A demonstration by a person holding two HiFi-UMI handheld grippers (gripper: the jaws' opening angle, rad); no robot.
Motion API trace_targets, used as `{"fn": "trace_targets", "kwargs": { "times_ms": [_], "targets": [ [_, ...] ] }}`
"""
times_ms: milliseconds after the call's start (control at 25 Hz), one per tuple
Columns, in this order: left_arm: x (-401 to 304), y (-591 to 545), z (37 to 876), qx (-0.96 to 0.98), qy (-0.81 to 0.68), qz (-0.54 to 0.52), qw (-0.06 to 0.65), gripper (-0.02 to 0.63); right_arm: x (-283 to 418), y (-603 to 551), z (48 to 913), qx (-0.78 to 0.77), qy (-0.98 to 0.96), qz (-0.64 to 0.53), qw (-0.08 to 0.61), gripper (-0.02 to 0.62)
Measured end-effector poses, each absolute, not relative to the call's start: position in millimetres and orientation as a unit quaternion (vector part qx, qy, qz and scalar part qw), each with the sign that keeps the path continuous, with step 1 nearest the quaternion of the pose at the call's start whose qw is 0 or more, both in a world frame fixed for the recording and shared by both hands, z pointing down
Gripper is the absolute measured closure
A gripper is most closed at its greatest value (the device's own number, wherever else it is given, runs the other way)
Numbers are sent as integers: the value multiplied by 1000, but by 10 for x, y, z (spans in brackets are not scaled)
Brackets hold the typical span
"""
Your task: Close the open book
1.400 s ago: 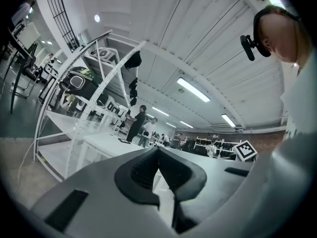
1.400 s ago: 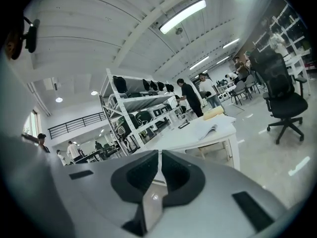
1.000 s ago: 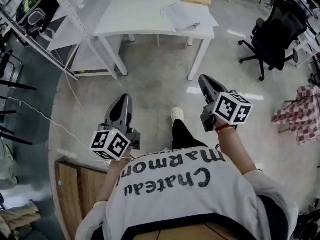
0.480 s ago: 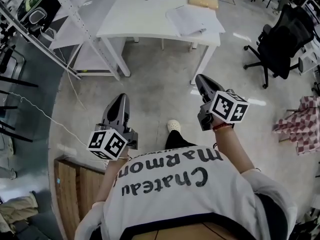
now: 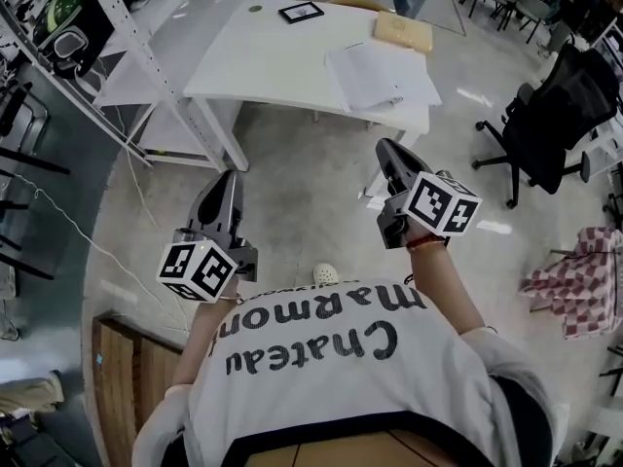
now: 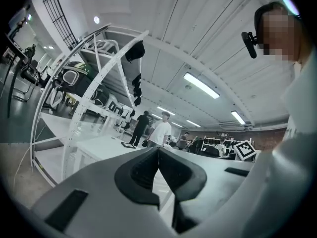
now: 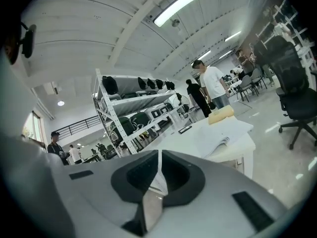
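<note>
Concrete floor (image 5: 311,197), pale and glossy, under a white rectangular table (image 5: 263,61). Saw the open white-paged book (image 5: 375,74) lying flat at that table's right end, near a tan block (image 5: 403,31). Held the left gripper (image 5: 226,179) and right gripper (image 5: 386,150) above the floor, short of the table, jaws pressed together on nothing. Noted white metal shelving (image 5: 146,61) left, a black office chair (image 5: 560,115) right.

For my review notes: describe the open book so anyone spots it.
Find the white rectangular table ahead of the person. Near its right end lies the open white-paged book. Unlike the tan block and black-framed slab beyond, it shows spread pages.
</note>
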State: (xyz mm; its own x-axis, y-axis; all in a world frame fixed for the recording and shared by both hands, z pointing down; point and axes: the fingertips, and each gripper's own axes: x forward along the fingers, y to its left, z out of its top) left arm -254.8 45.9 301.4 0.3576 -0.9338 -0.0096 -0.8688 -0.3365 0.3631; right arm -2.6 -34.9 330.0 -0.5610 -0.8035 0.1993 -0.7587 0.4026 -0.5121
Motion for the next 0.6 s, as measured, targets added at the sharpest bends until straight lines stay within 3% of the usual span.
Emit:
{"fn": "trace_targets", "kwargs": {
  "times_ms": [600],
  "targets": [
    [-2484, -547, 2859, 799, -577, -111, 126, 582, 70, -1560, 3205, -450, 844, -286, 53, 555]
  ]
}}
